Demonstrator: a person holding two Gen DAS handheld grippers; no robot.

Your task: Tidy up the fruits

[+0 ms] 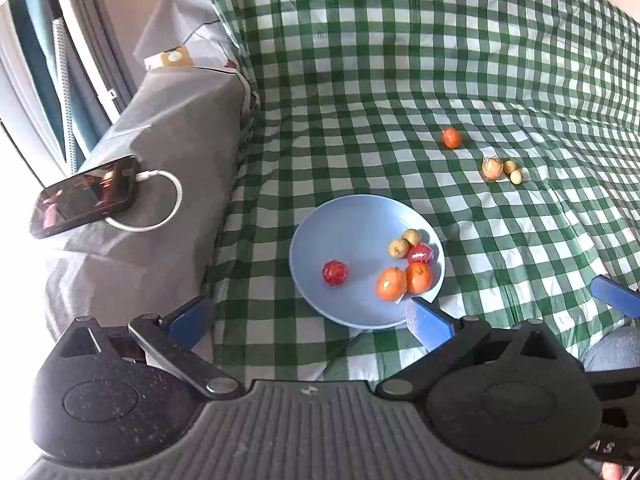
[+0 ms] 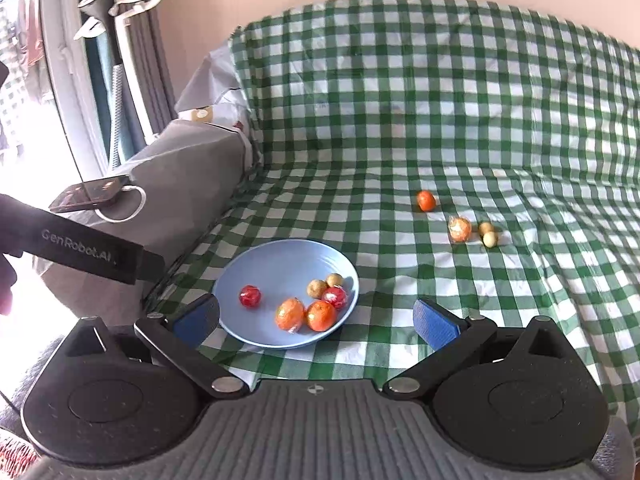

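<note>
A light blue plate (image 1: pixel 344 232) (image 2: pixel 280 260) lies on the green checked cloth. It holds two orange fruits (image 1: pixel 404 280) (image 2: pixel 306 314), two red wrapped fruits (image 1: pixel 335 273) (image 2: pixel 250 295) and two small brownish fruits (image 1: pixel 404 243) (image 2: pixel 324 285). Beyond it on the cloth lie a small orange fruit (image 1: pixel 452 137) (image 2: pixel 426 201), a wrapped orange fruit (image 1: pixel 492 169) (image 2: pixel 459 229) and two small pale fruits (image 1: pixel 513 172) (image 2: pixel 487 234). My left gripper (image 1: pixel 310 318) is open and empty, just short of the plate. My right gripper (image 2: pixel 316 320) is open and empty at the plate's near edge.
A grey covered armrest (image 1: pixel 168 152) (image 2: pixel 188 160) stands at the left with a phone (image 1: pixel 84 196) (image 2: pixel 90 194) and its white cable on it. The left gripper's black body (image 2: pixel 80 248) shows at the left of the right wrist view. The checked cloth runs up a backrest behind.
</note>
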